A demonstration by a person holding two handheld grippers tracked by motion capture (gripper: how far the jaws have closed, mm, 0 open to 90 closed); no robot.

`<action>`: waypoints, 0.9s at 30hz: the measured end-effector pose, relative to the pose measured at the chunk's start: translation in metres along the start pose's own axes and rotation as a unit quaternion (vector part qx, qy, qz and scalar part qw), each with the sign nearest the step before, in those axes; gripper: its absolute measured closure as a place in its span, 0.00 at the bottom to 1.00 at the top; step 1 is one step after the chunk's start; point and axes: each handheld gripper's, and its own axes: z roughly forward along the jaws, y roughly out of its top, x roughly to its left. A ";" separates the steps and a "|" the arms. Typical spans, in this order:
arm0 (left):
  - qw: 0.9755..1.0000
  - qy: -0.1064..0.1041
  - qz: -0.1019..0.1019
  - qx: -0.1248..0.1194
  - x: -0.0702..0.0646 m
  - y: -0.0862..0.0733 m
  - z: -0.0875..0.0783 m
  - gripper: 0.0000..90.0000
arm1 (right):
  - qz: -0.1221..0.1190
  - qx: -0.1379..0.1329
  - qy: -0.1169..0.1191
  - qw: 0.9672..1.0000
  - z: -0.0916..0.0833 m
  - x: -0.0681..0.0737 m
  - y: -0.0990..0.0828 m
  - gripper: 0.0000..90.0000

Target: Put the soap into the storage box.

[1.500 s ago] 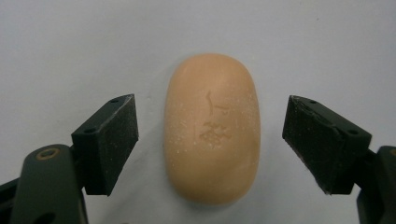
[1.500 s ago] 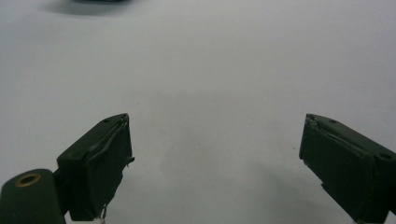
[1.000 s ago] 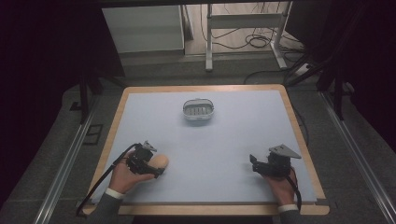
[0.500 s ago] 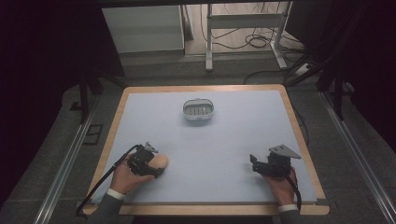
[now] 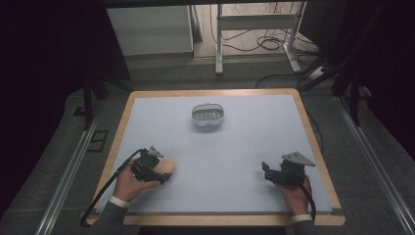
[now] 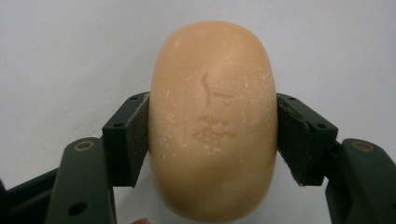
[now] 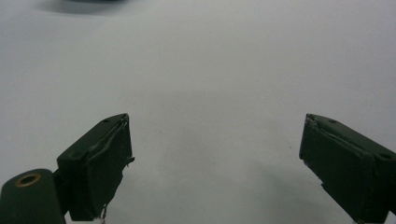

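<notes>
**Peach soap bar clamped at the tabletop's near left**

Peach-coloured and oval, the soap bar (image 6: 212,126) lies on the pale blue tabletop (image 5: 235,152) near its front left corner. The left hand-held gripper (image 5: 155,172) has just been closing, and its pads now press the bar's two long sides. The right hand-held gripper (image 7: 215,163) rests well apart at the front right, jaws wide with nothing between them. A small grey basket (image 5: 207,117) stands toward the far edge.

1 soap bar (image 6: 212,126), 1 soap dish (image 5: 207,117), 2 grippers
</notes>
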 end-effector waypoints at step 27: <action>1.000 -0.003 0.008 -0.016 -0.003 0.015 -0.007 0.36 | 0.005 0.003 0.000 1.000 0.000 -0.001 0.000 0.10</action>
